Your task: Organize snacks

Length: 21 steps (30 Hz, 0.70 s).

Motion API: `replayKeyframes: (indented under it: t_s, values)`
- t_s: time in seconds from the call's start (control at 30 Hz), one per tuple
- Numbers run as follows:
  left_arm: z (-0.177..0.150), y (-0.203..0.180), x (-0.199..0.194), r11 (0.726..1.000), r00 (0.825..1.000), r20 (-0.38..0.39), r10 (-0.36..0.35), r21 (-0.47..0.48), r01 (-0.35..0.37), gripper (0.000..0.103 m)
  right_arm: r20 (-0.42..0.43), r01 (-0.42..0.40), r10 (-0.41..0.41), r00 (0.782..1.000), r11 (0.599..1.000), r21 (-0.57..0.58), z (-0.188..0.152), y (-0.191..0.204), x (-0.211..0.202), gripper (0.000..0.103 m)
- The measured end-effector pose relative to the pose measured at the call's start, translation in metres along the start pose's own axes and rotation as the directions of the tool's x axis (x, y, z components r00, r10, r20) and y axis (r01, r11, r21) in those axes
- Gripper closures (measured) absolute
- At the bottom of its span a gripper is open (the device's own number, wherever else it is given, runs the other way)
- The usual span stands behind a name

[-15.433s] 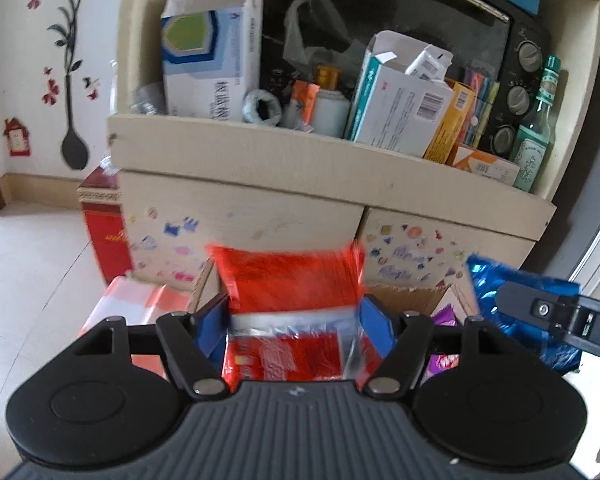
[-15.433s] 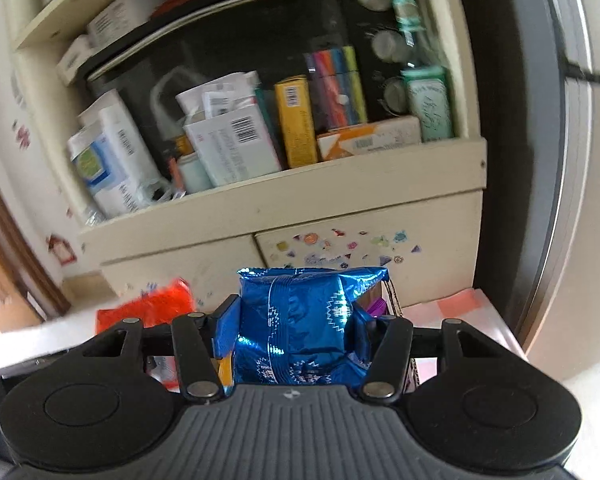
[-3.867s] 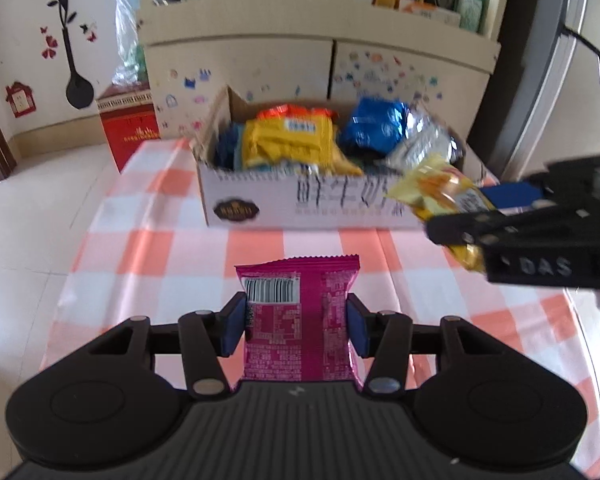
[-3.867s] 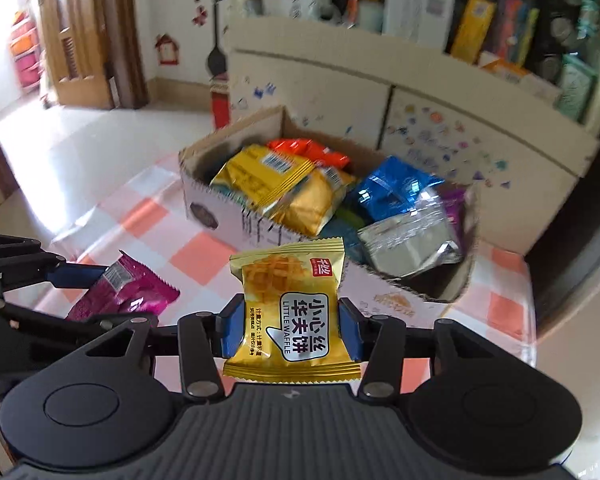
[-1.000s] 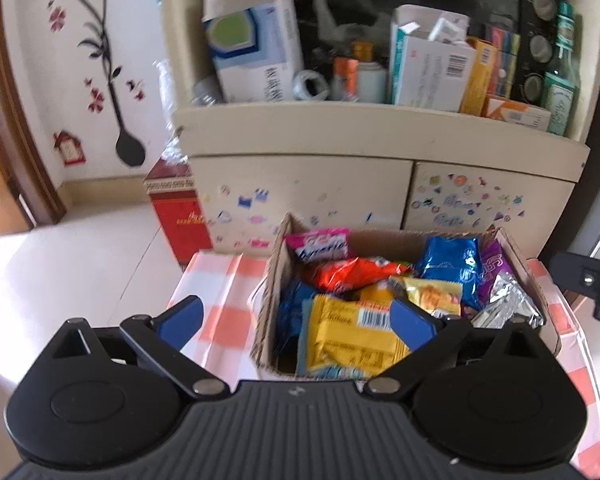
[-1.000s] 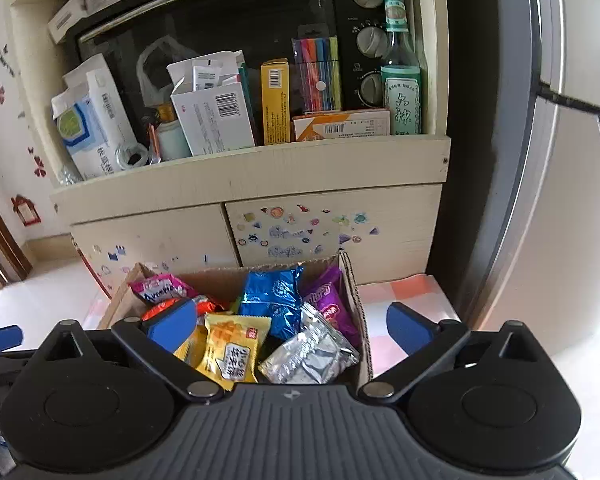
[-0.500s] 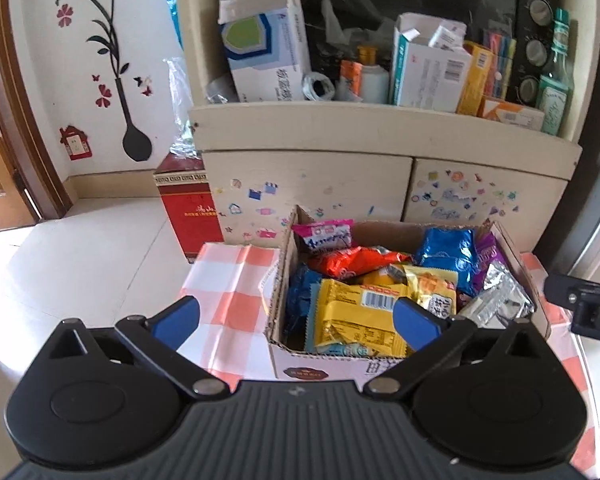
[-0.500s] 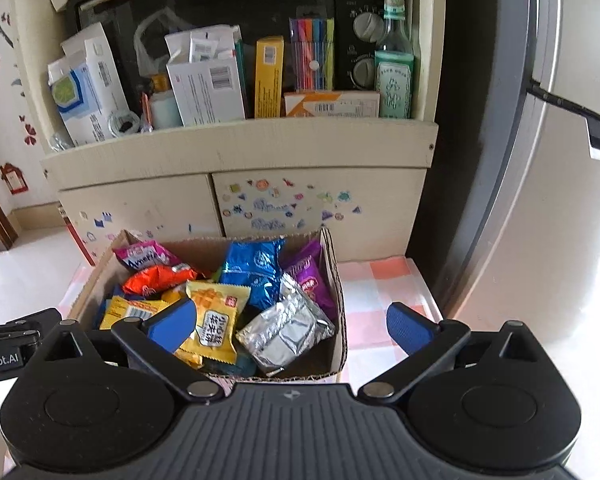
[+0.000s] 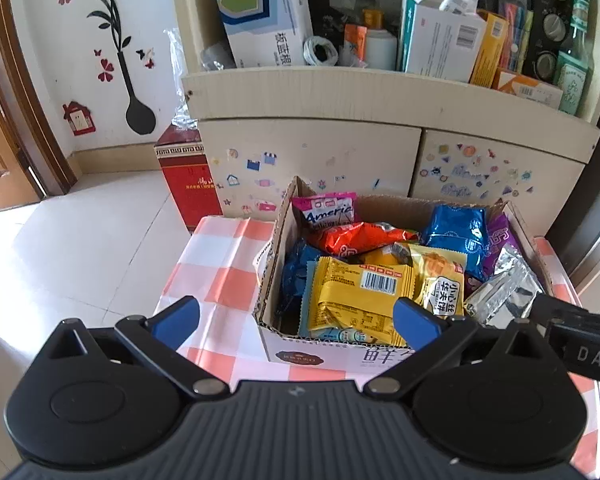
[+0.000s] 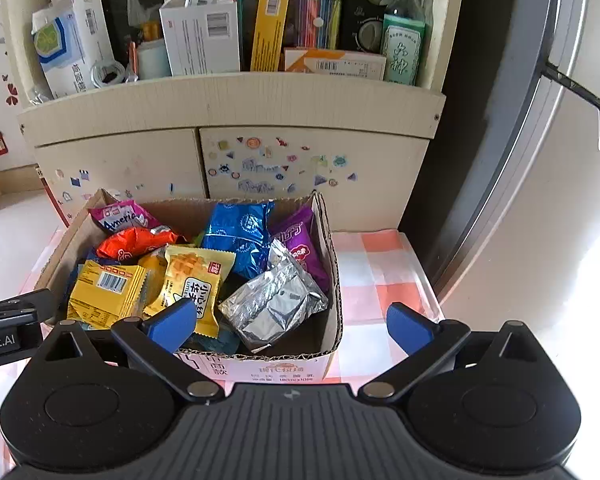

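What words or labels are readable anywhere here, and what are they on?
"Americ…", cut off: pink snack packet.
"小心丝 华夫饼": yellow waffle packet.
"DAS": right gripper.
"obot.AI": left gripper.
"六神": green bottle.
"板蓝根": blue-white box.
Barcodes, carton print: too small.

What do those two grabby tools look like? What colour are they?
Both look alike. The left tool has a black ribbed body, two round black discs at the sides, silver pivot pins, and black fingers tipped with blue pads. The right tool matches it. White lettering marks their sides: one reads "DAS", the other "obot.AI". No cables or sleeves show.
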<state>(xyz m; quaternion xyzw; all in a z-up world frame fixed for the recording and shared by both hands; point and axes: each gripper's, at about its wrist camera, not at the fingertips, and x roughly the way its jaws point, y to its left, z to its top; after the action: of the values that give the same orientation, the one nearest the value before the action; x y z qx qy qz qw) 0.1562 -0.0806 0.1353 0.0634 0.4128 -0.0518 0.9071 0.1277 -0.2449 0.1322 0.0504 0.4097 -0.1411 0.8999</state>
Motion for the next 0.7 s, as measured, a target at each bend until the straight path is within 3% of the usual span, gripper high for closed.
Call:
replayKeyframes:
  t_s: [0.7]
  values:
    - [0.008, -0.010, 0.022, 0.998, 0.997, -0.053, 0.048, 0.031, -0.047, 0.001, -0.057, 0.028, -0.029, 0.998, 0.999, -0.015, 0.006, 0.005, 0.023, 0.000]
